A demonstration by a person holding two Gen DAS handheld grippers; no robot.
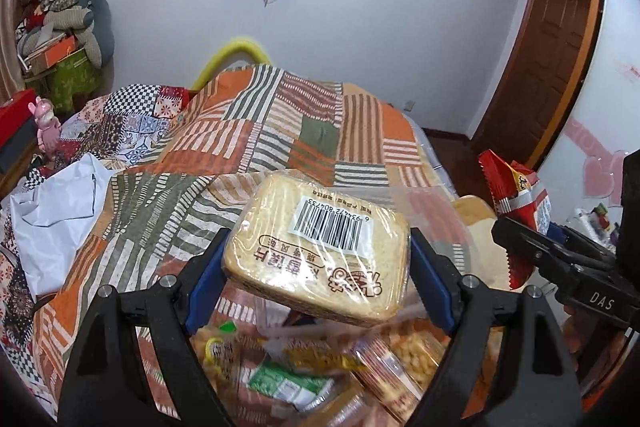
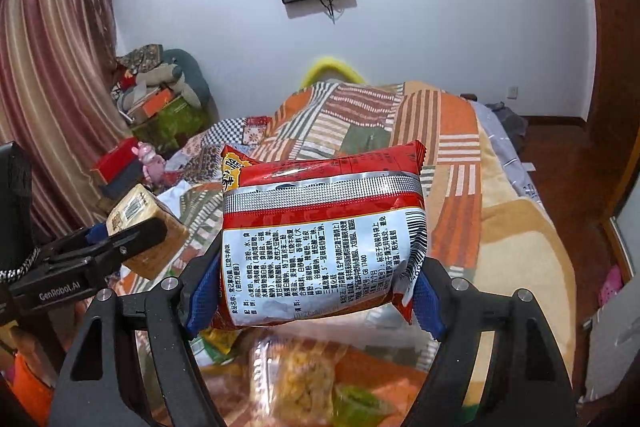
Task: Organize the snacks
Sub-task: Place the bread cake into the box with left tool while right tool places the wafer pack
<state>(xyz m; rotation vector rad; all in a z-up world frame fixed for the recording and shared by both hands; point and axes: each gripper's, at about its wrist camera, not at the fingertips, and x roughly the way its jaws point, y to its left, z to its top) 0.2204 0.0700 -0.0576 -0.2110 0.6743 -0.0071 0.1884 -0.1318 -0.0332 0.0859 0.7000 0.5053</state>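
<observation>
Left gripper (image 1: 316,259) clamped on a wrapped bread pack (image 1: 316,247), barcode up, held above the patchwork quilt (image 1: 248,131) and blurred snacks (image 1: 320,375) — to its right, right gripper (image 2: 320,287) closed around a red noodle packet (image 2: 324,235), also raised over the bed.

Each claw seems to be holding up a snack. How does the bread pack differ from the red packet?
The bread pack in the left claw is a pale tan slab in clear wrap with a white barcode sticker; the red packet in the right claw is opaque red and white foil with a silver seam. The bread pack looks flat and firm; the red packet is puffy and crinkled. Both are sealed, gripped by their sides and held above the patchwork bedspread.
</observation>
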